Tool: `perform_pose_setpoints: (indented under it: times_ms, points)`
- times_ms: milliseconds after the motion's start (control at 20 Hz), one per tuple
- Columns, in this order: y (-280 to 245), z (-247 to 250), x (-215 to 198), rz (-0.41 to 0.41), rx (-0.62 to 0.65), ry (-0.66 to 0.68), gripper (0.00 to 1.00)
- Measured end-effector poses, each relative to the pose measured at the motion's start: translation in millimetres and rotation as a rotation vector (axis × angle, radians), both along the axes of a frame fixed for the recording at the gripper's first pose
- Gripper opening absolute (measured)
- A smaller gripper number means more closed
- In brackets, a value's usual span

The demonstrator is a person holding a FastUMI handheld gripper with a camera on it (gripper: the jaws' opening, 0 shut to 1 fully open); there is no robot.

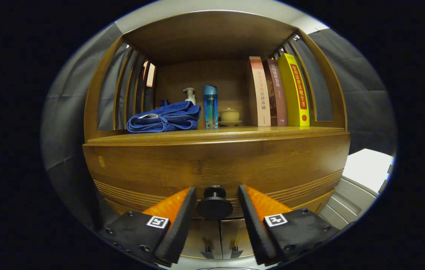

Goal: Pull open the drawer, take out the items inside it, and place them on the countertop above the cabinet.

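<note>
Wooden countertop [216, 135], folded blue towel [163, 118], pump bottle [189, 95], blue bottle [210, 106], lidded cup [229, 115], three upright books [278, 92].

The gripper [215, 195] holds its fingers apart, flanking the closed drawer's [216, 165] round knob [214, 204].

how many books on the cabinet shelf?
3, upright side by side at the shelf's right end: cream book beside the cup, brown book in the middle, yellow book outermost. Gripper open around the knob.

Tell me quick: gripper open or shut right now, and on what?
Gripper: open, jaws on either side of the drawer knob, gaps visible, not clamped; drawer closed.
</note>
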State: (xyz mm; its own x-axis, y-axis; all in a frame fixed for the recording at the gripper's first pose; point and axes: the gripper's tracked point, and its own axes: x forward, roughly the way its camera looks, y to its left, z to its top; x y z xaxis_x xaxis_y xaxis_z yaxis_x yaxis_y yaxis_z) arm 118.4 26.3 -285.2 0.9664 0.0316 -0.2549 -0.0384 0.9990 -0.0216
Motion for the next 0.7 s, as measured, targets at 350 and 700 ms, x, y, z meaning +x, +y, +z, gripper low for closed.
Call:
perform_pose_setpoints:
  times_ms: [350,700]
  points:
    - [0,0,4,-0.016,0.025,0.002,0.48]
    - [-2,8,-17,-0.02,0.015,-0.002,0.39]
